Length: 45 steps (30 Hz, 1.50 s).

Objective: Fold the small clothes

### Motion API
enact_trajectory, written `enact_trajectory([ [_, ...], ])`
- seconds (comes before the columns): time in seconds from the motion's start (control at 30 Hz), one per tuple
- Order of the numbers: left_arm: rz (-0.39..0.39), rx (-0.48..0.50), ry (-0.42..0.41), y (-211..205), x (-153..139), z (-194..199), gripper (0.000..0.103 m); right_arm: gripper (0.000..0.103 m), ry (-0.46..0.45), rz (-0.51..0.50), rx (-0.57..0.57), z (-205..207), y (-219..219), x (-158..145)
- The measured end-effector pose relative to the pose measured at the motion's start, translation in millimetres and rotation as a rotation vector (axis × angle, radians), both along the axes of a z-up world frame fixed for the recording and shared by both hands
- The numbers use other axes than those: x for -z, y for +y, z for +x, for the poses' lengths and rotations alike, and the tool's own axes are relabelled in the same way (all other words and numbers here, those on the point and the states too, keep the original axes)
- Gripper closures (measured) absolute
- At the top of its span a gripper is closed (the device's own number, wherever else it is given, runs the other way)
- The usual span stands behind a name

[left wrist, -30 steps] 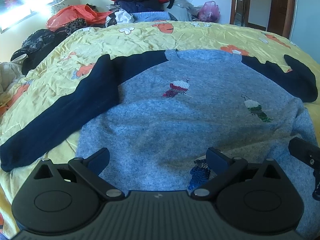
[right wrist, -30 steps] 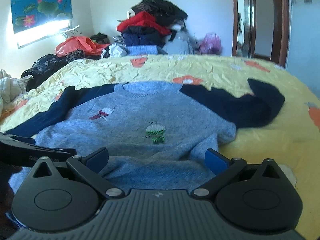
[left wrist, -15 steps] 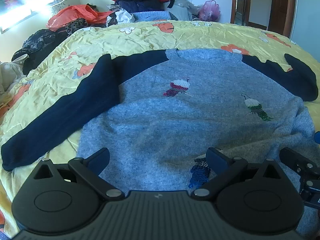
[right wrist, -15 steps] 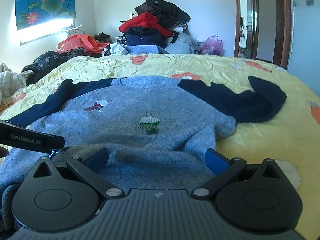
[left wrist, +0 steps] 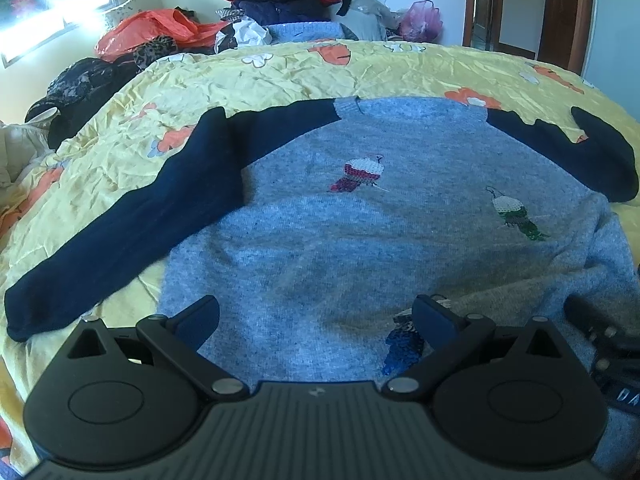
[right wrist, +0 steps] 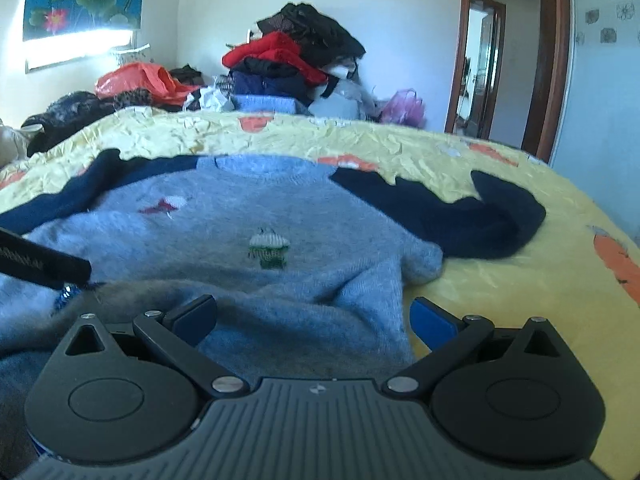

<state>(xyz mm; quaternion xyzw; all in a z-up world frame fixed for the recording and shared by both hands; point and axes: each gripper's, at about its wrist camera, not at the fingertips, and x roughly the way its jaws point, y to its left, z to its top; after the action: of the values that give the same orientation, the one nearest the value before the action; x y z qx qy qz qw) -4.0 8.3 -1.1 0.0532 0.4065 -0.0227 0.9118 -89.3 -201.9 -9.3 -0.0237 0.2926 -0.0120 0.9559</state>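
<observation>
Both claws, left (left wrist: pixel 316 322) and right (right wrist: pixel 314 320), gape over the sweater (left wrist: pixel 400 232); lettering blurred.

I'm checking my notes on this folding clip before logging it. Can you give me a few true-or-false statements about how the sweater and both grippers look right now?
1. The sweater lies on a yellow flowered bedspread. True.
2. The left gripper is shut on a sleeve. False: its jaws stand wide apart, above the grey body near the hem.
3. The sweater's sleeves are dark navy and its body is grey. True.
4. The right gripper is open, with the sweater's bunched lower edge between its jaws. True.
5. The sweater is already folded into a neat square. False: it lies spread out, the left sleeve extended.
</observation>
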Motion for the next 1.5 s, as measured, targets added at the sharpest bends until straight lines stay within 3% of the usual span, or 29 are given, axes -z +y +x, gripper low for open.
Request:
enact_trajectory([
  [0.3,0.009,0.012,0.002,-3.9,-2.1,-1.2,0.000,0.000,0.002,-0.003,-0.036,-3.0,10.8,3.0],
  [0.63,0.014,0.022,0.005,-7.8,-2.5,-0.5,0.000,0.000,0.095,-0.171,-0.008,-14.0,-17.4,-20.5],
  [0.77,0.021,0.031,0.006,-11.4,-2.0,-1.1,0.000,0.000,0.087,-0.118,-0.029,-14.6,-19.0,-23.7],
  [1.03,0.023,0.033,0.003,-13.3,-2.3,0.2,0.000,0.000,-0.036,-0.062,-0.115,-19.1,7.4,-59.7],
  [1.2,0.027,0.034,-0.001,-13.3,-2.1,1.5,0.000,0.000,-0.032,-0.067,-0.152,-16.3,17.5,-63.9],
  [1.5,0.040,0.047,-0.010,-21.2,-3.4,12.8,0.000,0.000,0.024,-0.012,-0.118,1.1,9.0,-57.6],
])
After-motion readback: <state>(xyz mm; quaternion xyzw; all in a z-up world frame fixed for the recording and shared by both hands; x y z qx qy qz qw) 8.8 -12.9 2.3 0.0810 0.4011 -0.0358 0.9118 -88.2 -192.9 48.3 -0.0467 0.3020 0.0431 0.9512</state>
